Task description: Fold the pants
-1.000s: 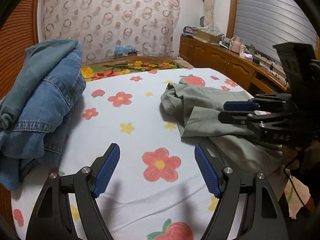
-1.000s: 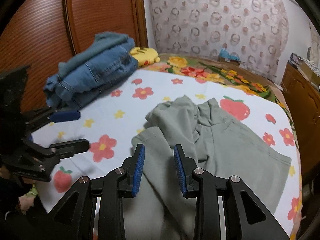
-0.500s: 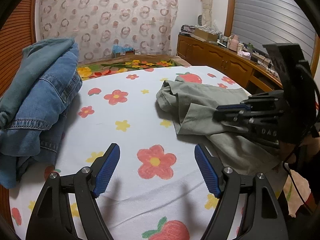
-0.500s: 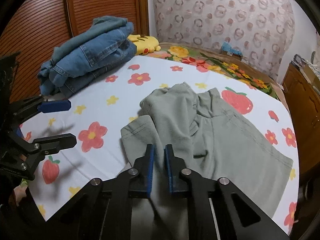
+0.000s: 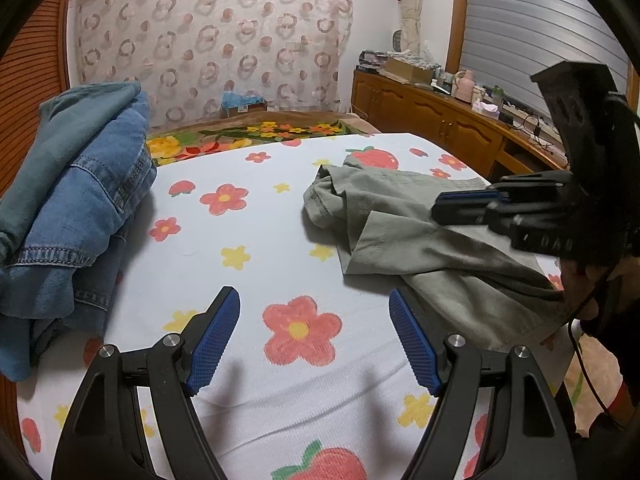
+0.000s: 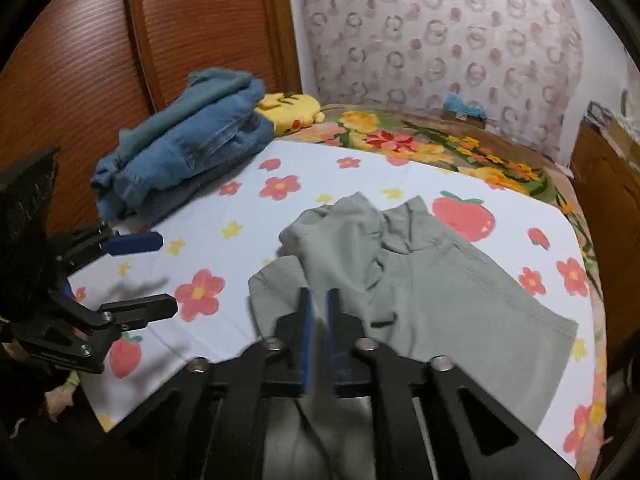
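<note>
Grey-green pants (image 6: 420,280): soft woven cloth, rumpled, lying on the bed's right half, long axis running from the near edge toward the far right corner; bunched end points to the far edge. Right gripper (image 6: 318,320) clenched on a fold of the pants at the near edge. Left gripper (image 5: 314,338) released, jaws wide, over bare flower-and-strawberry sheet (image 5: 248,240), beside the pants. Heap of blue denim (image 6: 188,156) at the bed's far left corner, well apart. Yellow plush (image 6: 292,108) just behind it.
</note>
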The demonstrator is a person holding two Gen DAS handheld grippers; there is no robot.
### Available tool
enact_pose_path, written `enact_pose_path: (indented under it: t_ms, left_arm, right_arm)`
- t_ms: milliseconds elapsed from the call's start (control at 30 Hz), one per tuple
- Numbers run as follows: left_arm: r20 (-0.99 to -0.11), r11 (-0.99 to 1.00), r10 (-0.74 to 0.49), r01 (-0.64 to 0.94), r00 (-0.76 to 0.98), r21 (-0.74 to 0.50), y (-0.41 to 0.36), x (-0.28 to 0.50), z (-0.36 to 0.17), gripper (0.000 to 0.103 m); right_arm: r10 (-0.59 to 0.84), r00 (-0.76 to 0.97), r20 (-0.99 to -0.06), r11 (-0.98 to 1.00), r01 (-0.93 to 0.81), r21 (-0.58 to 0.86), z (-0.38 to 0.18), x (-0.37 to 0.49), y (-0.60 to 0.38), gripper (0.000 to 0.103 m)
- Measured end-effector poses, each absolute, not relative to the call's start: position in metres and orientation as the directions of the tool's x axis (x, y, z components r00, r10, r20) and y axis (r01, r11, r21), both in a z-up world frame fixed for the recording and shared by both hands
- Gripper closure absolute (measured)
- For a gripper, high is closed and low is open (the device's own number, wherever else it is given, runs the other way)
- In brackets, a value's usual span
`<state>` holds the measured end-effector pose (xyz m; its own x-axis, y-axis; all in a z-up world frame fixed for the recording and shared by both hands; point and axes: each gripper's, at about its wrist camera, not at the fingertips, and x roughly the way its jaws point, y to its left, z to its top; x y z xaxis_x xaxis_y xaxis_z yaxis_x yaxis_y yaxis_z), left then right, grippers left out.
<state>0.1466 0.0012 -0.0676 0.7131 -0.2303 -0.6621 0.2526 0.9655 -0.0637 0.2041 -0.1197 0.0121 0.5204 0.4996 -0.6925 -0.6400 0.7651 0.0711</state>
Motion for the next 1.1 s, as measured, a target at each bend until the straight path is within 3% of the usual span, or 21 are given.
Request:
enact_pose_path:
  t_ms: [67,300,333,367,733,1100]
  left_arm:
    - [-0.663,0.966,-0.23,0.252,0.712,-0.064,0.002,0.147,-0.068,0.025]
    - [-0.663,0.966,-0.232,0.248,0.712,-0.072,0.006,0.146,-0.069,0.025]
    - [-0.663,0.966,-0.233,0.249,0.711,-0.073,0.006,0.146,-0.069,0.025]
    - [-0.664,0.965,-0.235,0.251,0.71,-0.073,0.005,0.146,-0.07,0.025]
    - [-0.676,0.958,-0.244,0.281,0.695,-0.058,-0.011,0.148,-0.071,0.025]
    - [-0.678,0.949,-0.256,0.314,0.689,-0.038,-0.032,0.149,-0.067,0.025]
  right_arm:
    - [0.487,0.504,-0.713,0.76,-0.646,0.063,0.005,0.209,-0.11,0.079]
    - [0.455,0.466,-0.759,0.749,-0.662,0.043,-0.01,0.223,-0.1,0.079]
    - [0.46,0.461,-0.759,0.743,-0.667,0.046,-0.009,0.223,-0.1,0.092]
    - [0.465,0.459,-0.757,0.738,-0.673,0.046,-0.007,0.222,-0.1,0.097]
    - [0.5,0.567,-0.654,0.797,-0.597,0.092,0.027,0.219,-0.155,0.097]
    - [0.357,0.691,-0.628,0.908,-0.415,0.059,0.027,0.212,-0.202,0.097]
